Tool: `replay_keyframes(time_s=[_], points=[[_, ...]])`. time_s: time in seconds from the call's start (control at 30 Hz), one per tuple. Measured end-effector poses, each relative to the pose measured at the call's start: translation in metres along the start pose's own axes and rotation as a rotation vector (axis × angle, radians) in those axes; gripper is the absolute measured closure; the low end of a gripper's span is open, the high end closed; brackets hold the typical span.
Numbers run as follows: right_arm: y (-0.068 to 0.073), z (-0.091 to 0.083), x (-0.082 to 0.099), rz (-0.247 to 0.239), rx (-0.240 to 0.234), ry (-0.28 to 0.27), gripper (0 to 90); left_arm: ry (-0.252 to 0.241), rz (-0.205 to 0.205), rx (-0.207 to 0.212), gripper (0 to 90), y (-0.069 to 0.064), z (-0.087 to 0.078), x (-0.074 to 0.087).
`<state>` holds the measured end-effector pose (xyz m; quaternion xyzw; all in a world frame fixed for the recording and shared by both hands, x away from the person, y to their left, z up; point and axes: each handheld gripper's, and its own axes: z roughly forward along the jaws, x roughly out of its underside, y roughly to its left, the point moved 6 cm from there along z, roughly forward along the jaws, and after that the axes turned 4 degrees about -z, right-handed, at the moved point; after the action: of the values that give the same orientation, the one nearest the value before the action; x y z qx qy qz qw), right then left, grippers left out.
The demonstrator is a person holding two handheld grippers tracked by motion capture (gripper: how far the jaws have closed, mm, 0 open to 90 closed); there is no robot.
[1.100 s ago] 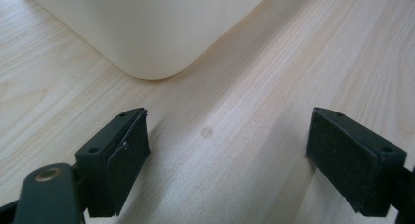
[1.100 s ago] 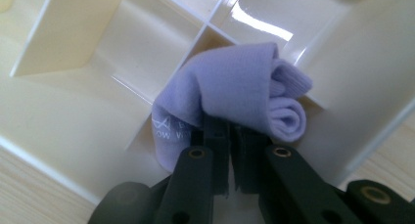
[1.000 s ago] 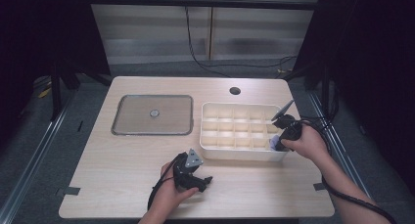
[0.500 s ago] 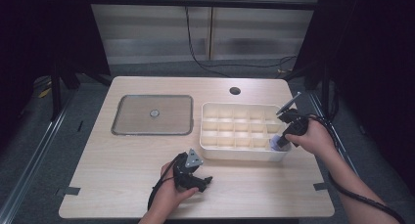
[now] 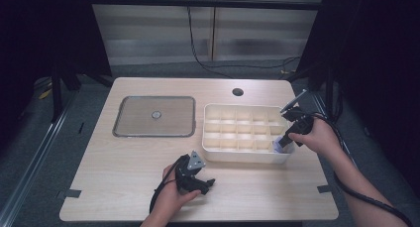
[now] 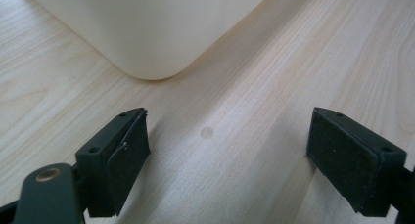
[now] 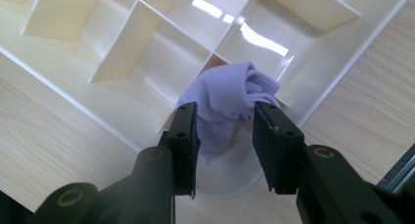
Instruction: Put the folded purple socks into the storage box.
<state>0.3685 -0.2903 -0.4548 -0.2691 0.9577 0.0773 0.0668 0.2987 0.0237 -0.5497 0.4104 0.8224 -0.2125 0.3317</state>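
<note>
A crumpled lilac cloth [image 7: 230,89] lies in the corner compartment of the cream divided tray [image 7: 122,43], the near right one [image 5: 279,144] in the high view. My right gripper [image 7: 225,109] hangs just above it, pointing down. Its jaws have just been opening and now stand either side of the cloth, apart from it. In the high view the right gripper [image 5: 285,142] is at the tray's [image 5: 237,156] right end. My left gripper [image 5: 204,184] rests on the table in front of the tray. Its jaws are wide open [image 6: 227,121] on bare wood, near the tray's rounded corner [image 6: 147,33].
A grey square plate [image 5: 153,116] with a small knob is set into the table's left half. A round hole [image 5: 237,92] sits near the far edge. Cables trail from both grippers. Dark frames and floor surround the table.
The right gripper has lifted slightly over the tray's right end and its jaws have spread, letting go of the lilac cloth. The left gripper has stayed put.
</note>
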Motion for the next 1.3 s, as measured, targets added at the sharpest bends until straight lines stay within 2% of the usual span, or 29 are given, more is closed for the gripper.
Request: replay_keyframes(time_s=[0.5, 1.3], points=[[0.008, -0.004, -0.002, -0.021, -0.009, -0.010, 51.8, 0.004, 0.000, -0.004, 15.3, 0.000, -0.001, 0.001], [0.036, -0.008, 0.005, -0.133, -0.025, -0.032, 40.3, 0.000, -0.003, -0.003, 15.3, -0.001, -0.001, 0.001]])
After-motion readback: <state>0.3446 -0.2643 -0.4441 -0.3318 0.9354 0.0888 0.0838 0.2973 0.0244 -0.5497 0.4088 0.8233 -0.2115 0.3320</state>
